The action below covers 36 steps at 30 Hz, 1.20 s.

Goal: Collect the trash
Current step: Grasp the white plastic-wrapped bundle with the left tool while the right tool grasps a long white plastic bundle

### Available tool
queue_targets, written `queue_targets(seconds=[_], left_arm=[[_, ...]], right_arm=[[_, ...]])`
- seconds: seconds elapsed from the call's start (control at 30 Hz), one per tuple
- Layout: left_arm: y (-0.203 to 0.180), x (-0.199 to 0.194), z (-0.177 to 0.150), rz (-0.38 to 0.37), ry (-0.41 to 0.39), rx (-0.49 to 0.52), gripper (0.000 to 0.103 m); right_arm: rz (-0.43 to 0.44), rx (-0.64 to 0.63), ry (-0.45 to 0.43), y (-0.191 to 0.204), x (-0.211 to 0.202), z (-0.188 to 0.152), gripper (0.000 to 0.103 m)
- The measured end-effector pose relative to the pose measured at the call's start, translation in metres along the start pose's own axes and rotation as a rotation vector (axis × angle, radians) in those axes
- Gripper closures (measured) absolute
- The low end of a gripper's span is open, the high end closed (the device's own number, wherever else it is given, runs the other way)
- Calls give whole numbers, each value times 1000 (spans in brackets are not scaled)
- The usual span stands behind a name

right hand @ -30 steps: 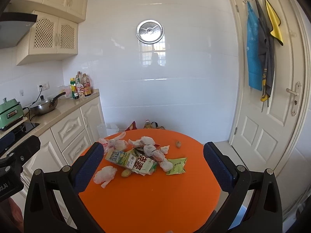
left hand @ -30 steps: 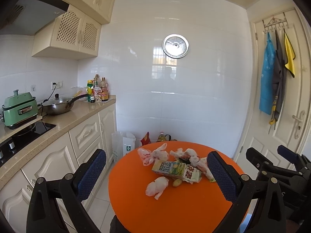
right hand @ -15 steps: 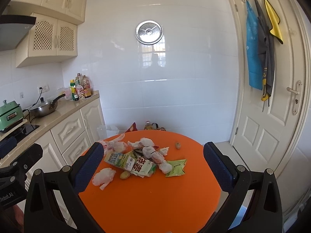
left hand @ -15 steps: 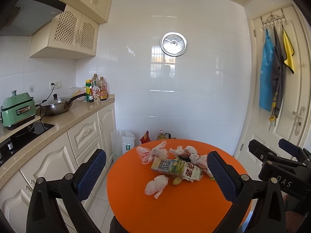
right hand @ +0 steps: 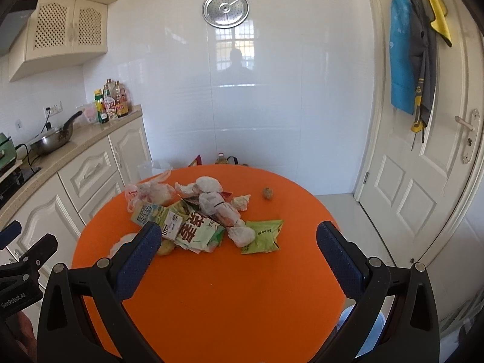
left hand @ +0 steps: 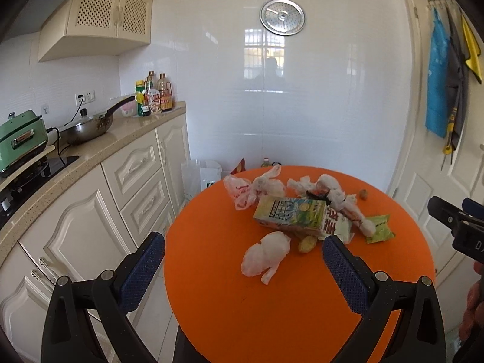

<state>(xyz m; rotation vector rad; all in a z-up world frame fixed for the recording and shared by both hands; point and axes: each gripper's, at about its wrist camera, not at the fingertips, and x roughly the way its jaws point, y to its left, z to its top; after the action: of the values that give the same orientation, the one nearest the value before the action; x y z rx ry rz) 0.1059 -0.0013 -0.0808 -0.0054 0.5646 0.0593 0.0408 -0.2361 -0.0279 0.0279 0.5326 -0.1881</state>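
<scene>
1. Your left hand-held gripper [left hand: 242, 260] is wide open and holds nothing; it hangs above the near part of the orange tabletop [left hand: 272, 317].
2. Your right hand-held gripper [right hand: 236, 248] is also wide open and empty, and it looks at the same pile from the right side.
3. The trash lies in a loose pile ahead of both grippers, on the far half of the tabletop.
4. The nearest piece for the left gripper is the white crumpled bag [left hand: 266, 255]. It lies apart from the pile, straight ahead between the left gripper's fingers, so I judge the left hand is the better one for it.
5. Just behind it lies the juice carton [left hand: 290, 216], flat, with its long axis running left to right across your view. A small yellowish lump [left hand: 307, 243] touches its front edge.
6. For the right gripper, the green packet [right hand: 263, 236] is the nearest piece, ahead and flat on the tabletop.
7. A small brown ball [right hand: 267, 193] sits alone, farther to the right.
8. Nothing stands between the grippers and the pile. I cannot tell where the trash should go.
</scene>
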Motion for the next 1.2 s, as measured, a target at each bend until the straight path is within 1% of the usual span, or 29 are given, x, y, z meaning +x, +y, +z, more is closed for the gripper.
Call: queue_targets(seconds=[0.1,0.2,0.37,0.47,0.53,0.6,0.63,0.67,0.7,0.77,0.83,0.9,1.0,1.03,1.1,1.17,1.2], left_arm=[[-3,38,4,2,53,28,1],[-15,82,6,5,116,65,1],[-31,152,15,-5,201,109,1],[-43,188,23,-2,239,132,1],[-49,209,29,-21,259,134,3],[-52,225,35,-46,275,129,12],[-53,234,38,-62,291,123,28],[-50,242,40,-80,313,108,45],[-48,246,41,-100,330,96,50],[-42,254,46,-109,334,76,53],[-41,263,52,-119,332,60,54],[-35,266,55,-119,330,47,55],[-30,275,60,-112,337,30,55],[-27,274,57,-114,338,24,55],[-24,278,61,-111,345,16,55],[-9,264,54,-111,346,8,55],[-8,266,56,-113,348,5,55]], right_arm=[[-5,5,58,-4,27,-8,0],[-12,3,106,-7,49,-16,0],[-21,11,187,-14,84,-26,0],[-31,14,232,-21,101,-30,0],[-40,20,261,-26,114,-29,0],[-42,28,279,-31,125,-28,0],[-44,26,288,-33,130,-26,0],[-42,22,297,-33,136,-25,1],[-36,16,304,-33,141,-23,2],[-20,-1,313,-31,152,-18,6],[6,-21,318,-29,163,-12,10],[14,-47,327,-24,175,-7,22],[35,-87,354,-17,196,-2,28],[44,-101,364,-14,203,0,29],[75,-123,380,-8,214,2,31],[105,-140,393,-3,226,5,33],[118,-144,397,-1,231,7,33]])
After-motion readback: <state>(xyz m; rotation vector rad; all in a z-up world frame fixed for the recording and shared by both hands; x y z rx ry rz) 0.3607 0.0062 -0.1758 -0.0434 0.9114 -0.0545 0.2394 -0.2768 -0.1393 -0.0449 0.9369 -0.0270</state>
